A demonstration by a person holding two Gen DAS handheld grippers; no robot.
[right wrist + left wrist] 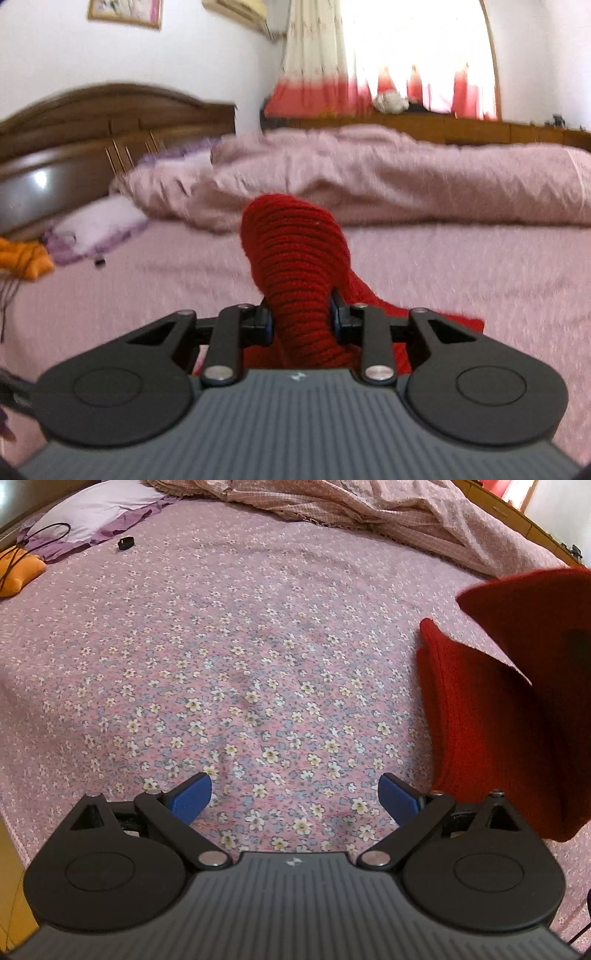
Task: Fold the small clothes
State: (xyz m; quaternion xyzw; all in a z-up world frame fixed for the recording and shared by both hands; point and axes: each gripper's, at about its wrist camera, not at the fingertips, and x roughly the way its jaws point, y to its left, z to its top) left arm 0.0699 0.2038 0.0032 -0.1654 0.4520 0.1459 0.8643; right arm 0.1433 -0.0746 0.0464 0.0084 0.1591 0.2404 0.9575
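Note:
A red knitted garment [295, 258] is pinched between the fingers of my right gripper [301, 319], which is shut on it and holds it lifted above the bed; a bunched fold sticks up past the fingertips. The same red garment [498, 720] hangs at the right of the left wrist view, its lower part reaching down to the bedsheet. My left gripper [295, 797] is open and empty, low over the floral bedsheet [240, 646], with the garment just to its right.
A crumpled pink quilt [369, 509] lies along the far side of the bed. A lilac pillow [92, 513], an orange cushion [18, 572] with a black cable, and a small black object [125, 543] lie at the far left. A wooden headboard [92, 129] stands at left.

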